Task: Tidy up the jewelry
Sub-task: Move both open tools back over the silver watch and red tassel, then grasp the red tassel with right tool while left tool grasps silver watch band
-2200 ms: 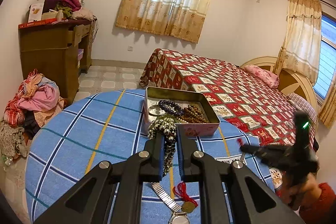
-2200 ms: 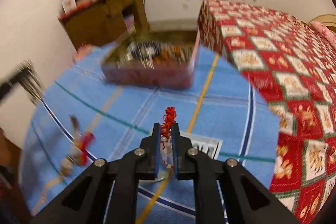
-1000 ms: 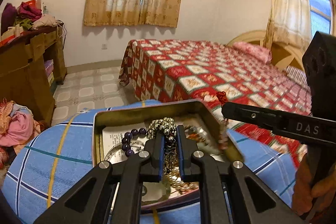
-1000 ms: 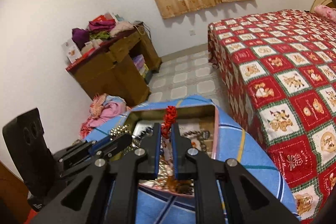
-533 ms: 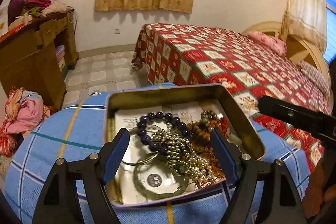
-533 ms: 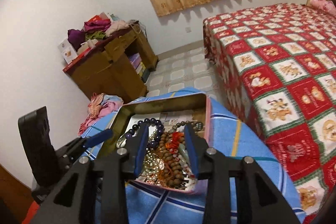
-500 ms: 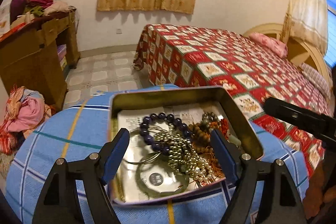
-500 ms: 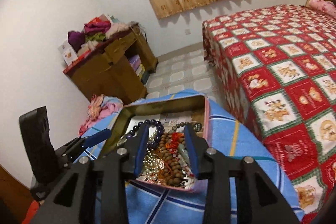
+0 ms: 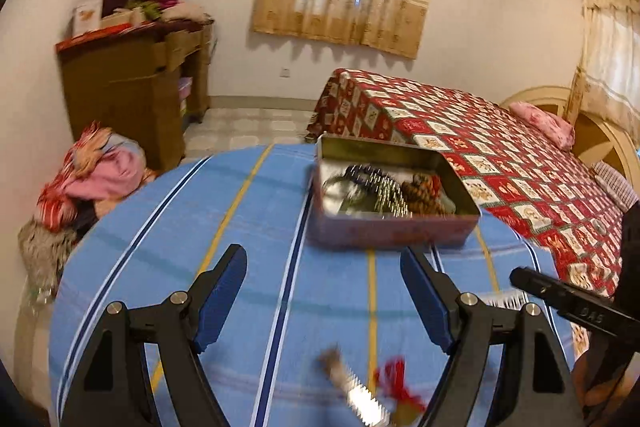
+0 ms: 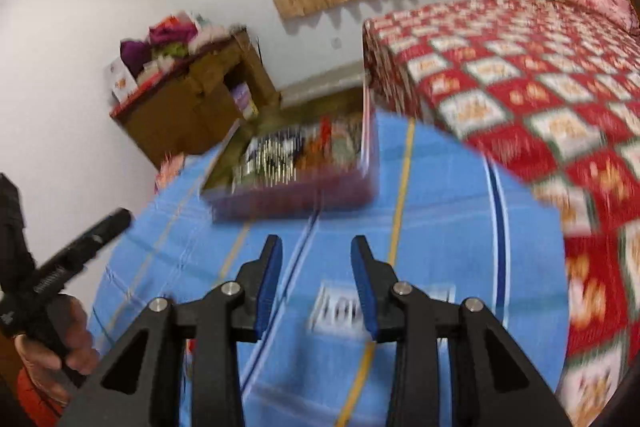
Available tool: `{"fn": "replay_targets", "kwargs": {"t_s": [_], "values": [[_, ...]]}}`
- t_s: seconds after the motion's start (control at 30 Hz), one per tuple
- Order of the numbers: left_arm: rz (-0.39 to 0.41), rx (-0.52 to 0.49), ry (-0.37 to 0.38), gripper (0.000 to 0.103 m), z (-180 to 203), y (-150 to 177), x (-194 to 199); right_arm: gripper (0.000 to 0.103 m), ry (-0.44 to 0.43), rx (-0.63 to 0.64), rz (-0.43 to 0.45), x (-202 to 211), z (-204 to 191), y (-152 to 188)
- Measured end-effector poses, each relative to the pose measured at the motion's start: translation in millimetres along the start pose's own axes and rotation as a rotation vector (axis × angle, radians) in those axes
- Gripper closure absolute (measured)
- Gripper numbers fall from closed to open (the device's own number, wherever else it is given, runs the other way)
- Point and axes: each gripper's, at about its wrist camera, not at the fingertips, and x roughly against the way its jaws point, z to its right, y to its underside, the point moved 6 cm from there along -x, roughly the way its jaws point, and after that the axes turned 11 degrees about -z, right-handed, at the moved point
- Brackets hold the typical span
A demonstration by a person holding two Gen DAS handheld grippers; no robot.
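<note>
An open metal tin point(image 9: 394, 227) stands at the far side of a round table with a blue striped cloth point(image 9: 256, 267). It holds several bead bracelets point(image 9: 384, 189). My left gripper point(image 9: 322, 301) is wide open and empty, pulled back from the tin, above the cloth. A metal watch strap point(image 9: 360, 401) and a red-corded charm point(image 9: 400, 389) lie on the cloth below it. My right gripper point(image 10: 316, 281) is open and empty, also back from the tin point(image 10: 296, 167), which is blurred there. A white label point(image 10: 340, 311) lies on the cloth under it.
A bed with a red patterned cover point(image 9: 500, 155) stands right behind the table. A wooden cabinet point(image 9: 132, 87) with clothes on top is at the left wall. A pile of clothes point(image 9: 88, 175) lies on the floor by the table's left edge.
Both grippers opened over the tin, leaving the silver bead bracelet and the red charm in it. Both have since drawn back toward me, away from the tin.
</note>
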Motion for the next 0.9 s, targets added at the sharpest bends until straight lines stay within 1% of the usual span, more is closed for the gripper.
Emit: {"fn": "replay_targets", "kwargs": {"t_s": [0.07, 0.17, 0.3, 0.37, 0.5, 0.63, 0.73, 0.8, 0.87, 0.9], "values": [[-0.005, 0.031, 0.000, 0.024, -4.2, 14.6, 8.7, 0.064, 0.001, 0.007, -0.024, 1.9, -3.6, 16.8], [-0.026, 0.070, 0.002, 0.024, -9.2, 34.4, 15.5, 0.064, 0.000, 0.021, -0.048, 6.5, -9.4, 32.4], [-0.028, 0.082, -0.023, 0.024, -14.8, 49.5, 26.0, 0.064, -0.018, 0.029, -0.046, 15.2, -18.7, 42.8], [-0.017, 0.088, -0.028, 0.024, -16.3, 54.9, 31.9, 0.064, -0.014, 0.052, -0.038, 19.2, -25.7, 46.0], [0.009, 0.069, -0.072, 0.024, -19.1, 64.6, 41.0, 0.064, -0.024, 0.090, -0.037, 22.3, -38.0, 53.9], [-0.002, 0.072, -0.056, 0.024, -20.0, 74.1, 40.2, 0.064, -0.055, 0.104, -0.077, 11.9, -47.3, 61.5], [-0.019, 0.081, -0.050, 0.024, -22.3, 79.4, 36.3, 0.064, -0.062, 0.155, -0.105, -1.8, -62.6, 59.9], [-0.031, 0.097, -0.050, 0.024, -25.7, 80.4, 32.7, 0.064, -0.066, 0.180, -0.121, -12.6, -72.8, 57.2], [-0.037, 0.104, -0.043, 0.024, -28.1, 81.9, 32.7, 0.064, -0.092, 0.206, -0.157, -28.5, -83.5, 54.9], [-0.040, 0.102, -0.042, 0.024, -28.5, 82.1, 32.7, 0.064, -0.078, 0.219, -0.183, -39.9, -88.3, 54.4]]}}
